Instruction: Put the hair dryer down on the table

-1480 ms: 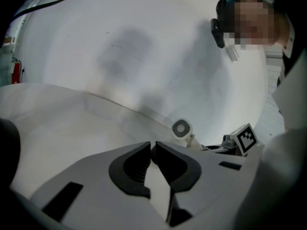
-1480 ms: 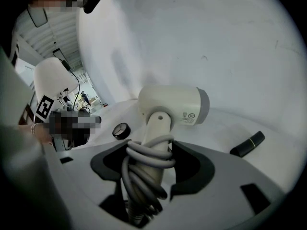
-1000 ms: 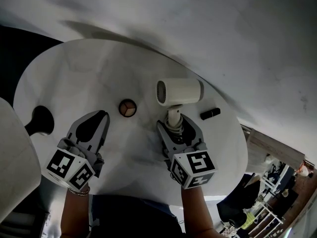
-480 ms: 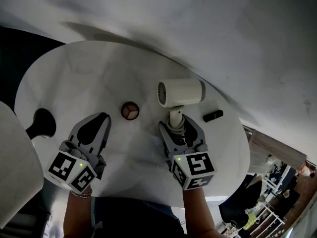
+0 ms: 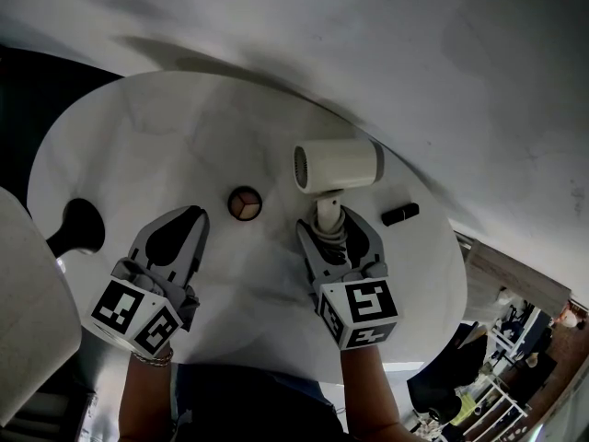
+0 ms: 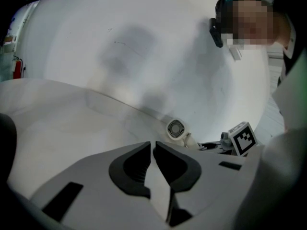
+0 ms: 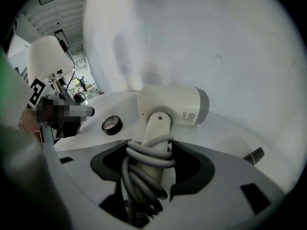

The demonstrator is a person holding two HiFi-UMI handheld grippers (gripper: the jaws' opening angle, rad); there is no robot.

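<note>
Head view shows a big white surface (image 5: 138,136). The dryer (image 5: 339,166) is over its right side, its cord-wrapped handle pinched in the right gripper (image 5: 333,226). The left gripper (image 5: 191,215) is closed, holding nothing. A small disc (image 5: 245,203) lies nearby.

Hair dryer (image 5: 336,167) between disc (image 5: 244,203) and cylinder (image 5: 400,215)

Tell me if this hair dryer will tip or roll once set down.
Probably tips: the hair dryer carries a bulky barrel atop a slim handle. The round barrel might roll slightly, though the cord wrapped round the handle should check that.
</note>
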